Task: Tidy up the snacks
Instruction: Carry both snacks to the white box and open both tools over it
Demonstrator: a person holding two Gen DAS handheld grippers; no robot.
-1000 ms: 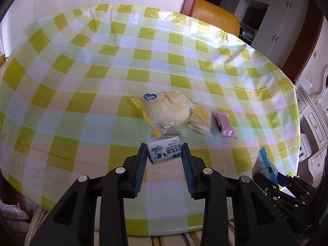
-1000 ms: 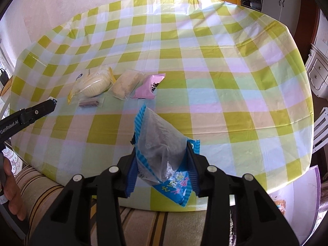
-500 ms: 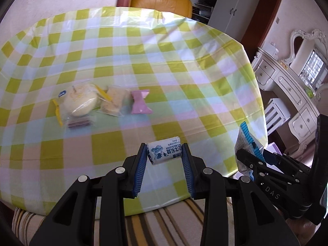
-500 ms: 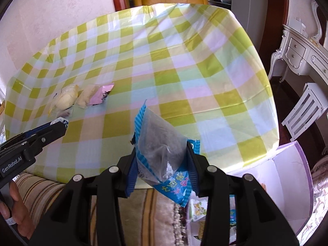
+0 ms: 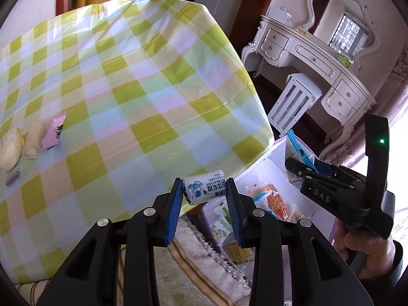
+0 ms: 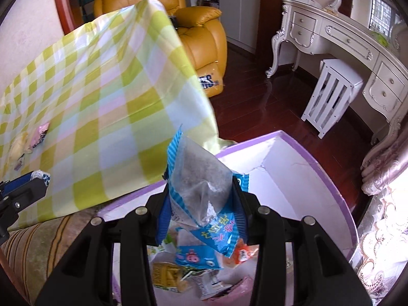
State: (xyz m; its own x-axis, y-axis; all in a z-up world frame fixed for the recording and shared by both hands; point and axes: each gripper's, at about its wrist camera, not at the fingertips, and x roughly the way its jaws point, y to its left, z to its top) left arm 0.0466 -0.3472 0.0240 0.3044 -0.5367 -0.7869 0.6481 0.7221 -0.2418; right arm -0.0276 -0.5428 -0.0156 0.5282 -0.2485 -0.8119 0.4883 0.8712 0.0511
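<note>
My left gripper (image 5: 205, 190) is shut on a small white and blue milk candy (image 5: 206, 187), held past the table's right edge above the floor. My right gripper (image 6: 200, 191) is shut on a blue and clear snack bag (image 6: 197, 178), held over a white box with a purple rim (image 6: 329, 178) that holds several snack packets (image 6: 173, 275). The right gripper with its bag also shows in the left wrist view (image 5: 303, 168) above the box (image 5: 274, 163). More snacks lie on the table at far left: a pink packet (image 5: 53, 130) and pale buns (image 5: 15, 145).
The checked yellow-green tablecloth (image 5: 127, 89) hangs over the table edge beside the box. A white dressing table (image 5: 318, 58) and white stool (image 5: 293, 102) stand to the right on dark wood floor. A yellow armchair (image 6: 201, 33) stands behind the table. A striped rug (image 5: 204, 262) lies below.
Both grippers have swung right, off the table, with their snacks held. The right gripper now hangs over the open box; the table snacks have slid to the far left of view.
</note>
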